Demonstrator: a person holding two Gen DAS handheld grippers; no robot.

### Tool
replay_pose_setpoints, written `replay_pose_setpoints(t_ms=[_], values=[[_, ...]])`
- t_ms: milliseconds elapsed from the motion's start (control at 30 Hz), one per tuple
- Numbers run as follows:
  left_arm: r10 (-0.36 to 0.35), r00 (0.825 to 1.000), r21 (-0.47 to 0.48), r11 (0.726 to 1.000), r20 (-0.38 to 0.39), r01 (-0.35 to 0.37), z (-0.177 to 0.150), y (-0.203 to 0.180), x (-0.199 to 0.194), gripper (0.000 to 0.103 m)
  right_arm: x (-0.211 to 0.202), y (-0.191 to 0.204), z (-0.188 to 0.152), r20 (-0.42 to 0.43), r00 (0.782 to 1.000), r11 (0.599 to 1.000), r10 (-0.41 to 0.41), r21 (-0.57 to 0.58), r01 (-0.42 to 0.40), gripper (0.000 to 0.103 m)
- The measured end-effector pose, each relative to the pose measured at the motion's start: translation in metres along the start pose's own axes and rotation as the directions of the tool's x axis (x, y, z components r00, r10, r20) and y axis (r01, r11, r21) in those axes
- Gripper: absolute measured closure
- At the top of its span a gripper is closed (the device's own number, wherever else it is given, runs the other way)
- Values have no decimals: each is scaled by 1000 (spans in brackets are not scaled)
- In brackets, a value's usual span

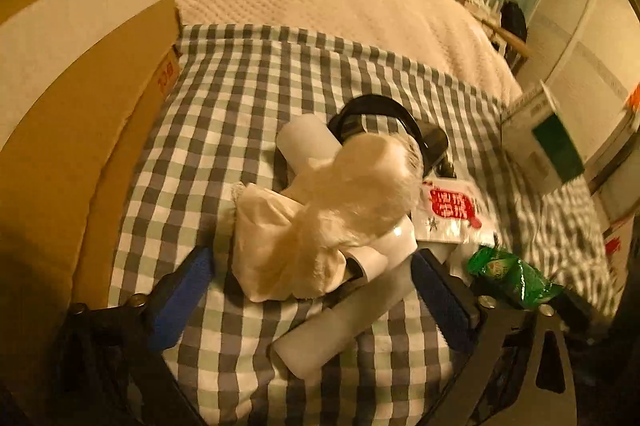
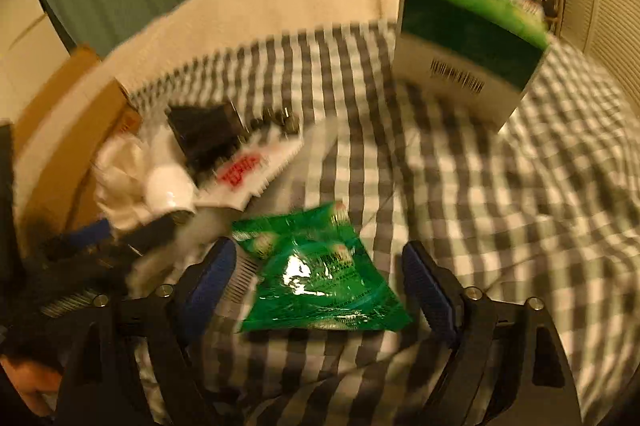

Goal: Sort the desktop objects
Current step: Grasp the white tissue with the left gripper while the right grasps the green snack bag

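Both hand-held grippers wide; R (image 2: 320,278) astride green packet (image 2: 320,282).

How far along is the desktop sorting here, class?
Nothing looks sorted yet: the cream cloth, white bottles, black headphones and red-printed packet lie heaped on the checked cloth. In hand: nothing. The right gripper brackets the green packet, jaws open; the left gripper is open around the heap. Everything remains, including the green-and-white box.

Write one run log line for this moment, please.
left gripper: open, around tissue wad | right gripper: open, around green packet | nothing gripped
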State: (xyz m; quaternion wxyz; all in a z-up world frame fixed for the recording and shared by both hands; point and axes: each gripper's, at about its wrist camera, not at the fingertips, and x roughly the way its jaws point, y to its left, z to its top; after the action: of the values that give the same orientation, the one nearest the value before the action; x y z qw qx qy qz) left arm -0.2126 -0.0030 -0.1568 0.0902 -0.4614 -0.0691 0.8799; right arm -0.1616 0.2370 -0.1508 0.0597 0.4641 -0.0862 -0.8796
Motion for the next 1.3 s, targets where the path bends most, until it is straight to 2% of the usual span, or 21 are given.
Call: replay_pose_setpoints(t_ms=[67, 100, 133, 200, 267, 300, 367, 400, 633, 767, 867, 933, 1167, 1300], values=[[-14, 1000, -5, 1000, 11, 14, -2, 0, -3, 12, 2, 0, -5, 8, 1000, 1000, -18, -18, 18, 37], [-22, 1000, -5, 1000, 20, 22, -3, 0, -6, 21, 0, -1, -8, 21, 1000, 1000, -20, -16, 20, 45], [-30, 999, -4, 1000, 29, 30, -4, 0, -9, 35, -1, -2, -10, 26, 999, 999, -29, -15, 29, 49], [-38, 998, 1, 999, 40, 38, -4, 1, -13, 52, -4, -5, -15, 37, 999, 999, -36, -20, 37, 58], [-50, 998, 2, 999, 45, 50, -5, 2, -16, 62, -9, -7, -18, 46, 998, 999, -44, -21, 45, 61], [-50, 997, 1, 999, 52, 50, -6, 2, -19, 73, -12, -8, -19, 48, 998, 999, -42, -20, 43, 62], [-63, 996, 0, 998, 69, 63, -7, 3, -25, 81, -18, -8, -22, 53, 997, 999, -47, -26, 48, 63], [-69, 994, 8, 998, 86, 68, -8, 3, -30, 91, -21, -7, -24, 54, 997, 998, -52, -31, 54, 64], [-79, 986, 75, 995, 145, 69, -13, -10, -51, 95, -42, 1, -35, 56, 995, 995, -80, -58, 83, 65], [-113, 986, 94, 990, 123, 102, -15, -18, -64, 95, -62, 7, -40, 62, 994, 993, -89, -73, 94, 65], [-134, 982, 113, 986, 135, 119, -14, -24, -84, 95, -83, 15, -44, 76, 992, 991, -98, -85, 104, 65], [-152, 978, 105, 985, 144, 138, -12, -24, -100, 95, -89, 20, -40, 84, 992, 990, -99, -93, 107, 66], [-174, 959, 106, 982, 225, 153, 6, -15, -170, 95, -156, 53, -28, 164, 982, 985, -90, -130, 112, 66], [-168, 947, 88, 985, 273, 150, 27, 11, -216, 95, -203, 86, -9, 242, 969, 979, -56, -176, 100, 66]])
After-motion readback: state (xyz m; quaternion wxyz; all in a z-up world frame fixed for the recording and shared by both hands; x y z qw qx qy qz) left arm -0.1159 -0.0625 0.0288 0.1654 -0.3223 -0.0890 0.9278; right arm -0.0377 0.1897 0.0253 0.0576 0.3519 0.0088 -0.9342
